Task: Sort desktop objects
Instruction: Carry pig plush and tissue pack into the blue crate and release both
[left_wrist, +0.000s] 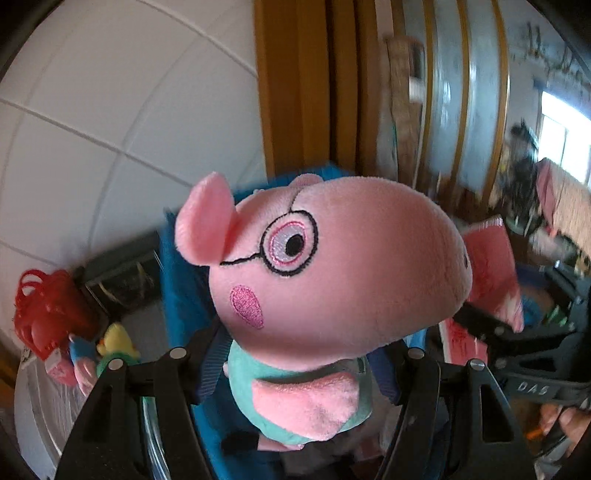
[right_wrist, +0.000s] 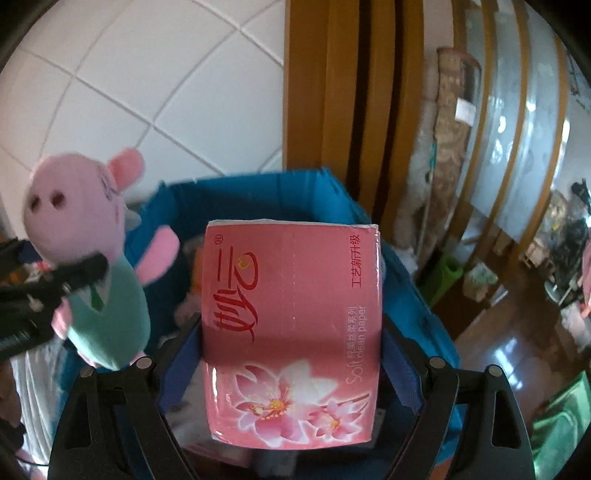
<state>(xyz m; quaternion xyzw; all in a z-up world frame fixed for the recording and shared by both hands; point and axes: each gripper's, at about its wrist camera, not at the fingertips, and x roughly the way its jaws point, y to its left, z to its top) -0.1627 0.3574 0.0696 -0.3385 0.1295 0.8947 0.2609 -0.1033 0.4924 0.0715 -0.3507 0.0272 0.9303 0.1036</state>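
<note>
Right hand-held gripper (right_wrist: 291, 350) clamps the tissue pack (right_wrist: 291, 325) lengthwise away; left hand-held gripper (left_wrist: 295, 354) grips upright pig plush (left_wrist: 325, 266).

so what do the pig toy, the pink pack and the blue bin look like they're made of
Pink pig toy in a green top: soft plush, matte and fuzzy, with stitched glasses and cheek.
Pink flowered tissue pack: glossy plastic film over paper, judging by the sheen and the words "clean paper".
Blue bin: probably fabric or thin plastic board; its creased, matte walls leave it open.
</note>
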